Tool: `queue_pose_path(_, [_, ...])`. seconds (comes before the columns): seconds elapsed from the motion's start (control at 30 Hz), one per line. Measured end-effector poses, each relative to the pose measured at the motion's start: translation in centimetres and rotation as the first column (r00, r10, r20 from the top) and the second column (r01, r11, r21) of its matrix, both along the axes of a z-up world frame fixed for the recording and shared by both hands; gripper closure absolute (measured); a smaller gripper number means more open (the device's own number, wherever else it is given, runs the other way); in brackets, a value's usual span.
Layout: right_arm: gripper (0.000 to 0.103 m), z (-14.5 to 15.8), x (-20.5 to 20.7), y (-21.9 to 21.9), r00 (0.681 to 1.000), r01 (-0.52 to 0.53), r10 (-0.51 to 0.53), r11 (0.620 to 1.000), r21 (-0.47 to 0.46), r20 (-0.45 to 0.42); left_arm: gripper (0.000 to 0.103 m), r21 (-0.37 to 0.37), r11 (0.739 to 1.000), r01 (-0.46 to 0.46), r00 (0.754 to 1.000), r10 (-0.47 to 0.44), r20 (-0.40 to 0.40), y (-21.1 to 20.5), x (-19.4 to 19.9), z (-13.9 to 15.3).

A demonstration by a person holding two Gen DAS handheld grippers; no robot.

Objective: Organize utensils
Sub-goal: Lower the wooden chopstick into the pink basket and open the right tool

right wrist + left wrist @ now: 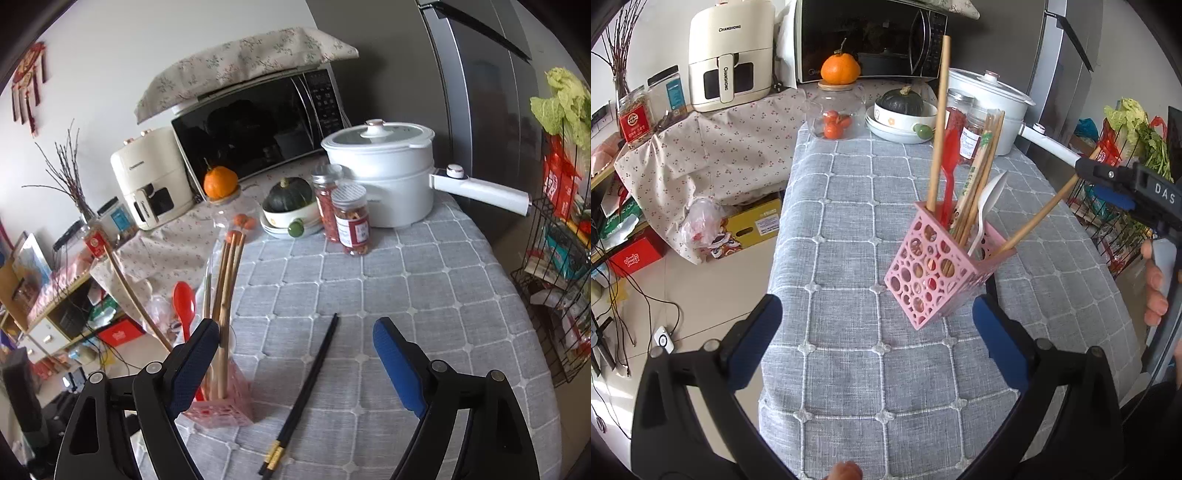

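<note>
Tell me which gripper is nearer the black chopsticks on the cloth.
Right. The black chopsticks lie between the open right gripper jaws; the left gripper is by the pink holder.

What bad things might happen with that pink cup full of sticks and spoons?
The pink holder is light and packed with tall utensils; a long wooden stick leans far out one side, so a bump from the open right gripper close beside it might tip it over. The black chopsticks still lie loose on the tablecloth and might roll or slip when grabbed, since they are thin.
</note>
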State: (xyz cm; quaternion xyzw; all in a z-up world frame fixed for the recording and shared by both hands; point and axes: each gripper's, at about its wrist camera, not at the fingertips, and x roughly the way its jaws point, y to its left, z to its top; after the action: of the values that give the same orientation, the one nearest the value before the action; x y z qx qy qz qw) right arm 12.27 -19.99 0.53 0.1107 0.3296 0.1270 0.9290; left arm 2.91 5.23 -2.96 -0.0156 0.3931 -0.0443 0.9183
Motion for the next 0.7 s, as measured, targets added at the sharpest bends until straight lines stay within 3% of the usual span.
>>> queue_pose_path(0.07, [0.016,-0.6,0.3,-0.7,1.0,-0.016,0.016,0.999,0.033,-0.003,0.001,-0.025,1.0,0.017,1.0,-0.016,0.026,-0.1,0.1,0.2])
queue_pose_path(0.17, [0.016,-0.6,0.6,-0.9,0.995,-0.095,0.092,0.977,0.192,0.027,0.0,-0.085,0.993,0.085,0.989,-0.074,0.125,-0.6,0.9,0.0])
queue_pose_path(0.2, [0.02,-1.0,1.3,-0.3,0.993,-0.118,0.119,0.966,0.229,0.009,0.001,-0.081,0.993,0.087,0.99,-0.077,0.115,-0.9,1.5,-0.5])
queue_pose_path(0.23, [0.053,-1.5,2.0,0.3,0.99,-0.133,0.141,0.957,0.257,-0.016,0.001,-0.093,0.993,0.079,0.994,-0.072,0.077,-1.1,2.1,-1.0])
queue_pose_path(0.27, [0.069,-2.5,3.4,1.1,0.983,-0.143,0.169,0.944,0.296,-0.066,0.001,-0.119,0.99,0.076,0.996,-0.07,0.052,-1.2,2.4,-1.4])
queue_pose_path(0.3, [0.094,-3.8,4.7,1.8,0.972,-0.144,0.197,0.93,0.337,-0.13,0.001,-0.137,0.987,0.082,0.996,-0.077,0.036,-1.2,2.4,-1.7])
queue_pose_path(0.4, [0.094,-5.9,6.1,2.3,0.965,-0.1,0.177,0.929,0.355,-0.194,0.001,-0.129,0.987,0.096,0.995,-0.092,0.036,-1.4,2.3,-1.5])
queue_pose_path(0.5, [0.094,-6.1,6.7,1.7,0.961,-0.079,0.172,0.922,0.38,-0.217,0.001,-0.149,0.984,0.1,0.995,-0.098,0.015,-1.2,2.4,-1.5])
queue_pose_path(0.7, [0.094,-5.8,6.3,0.7,0.965,-0.068,0.145,0.942,0.328,-0.217,0.001,-0.138,0.983,0.124,0.992,-0.125,0.004,-2.1,2.3,-1.6])
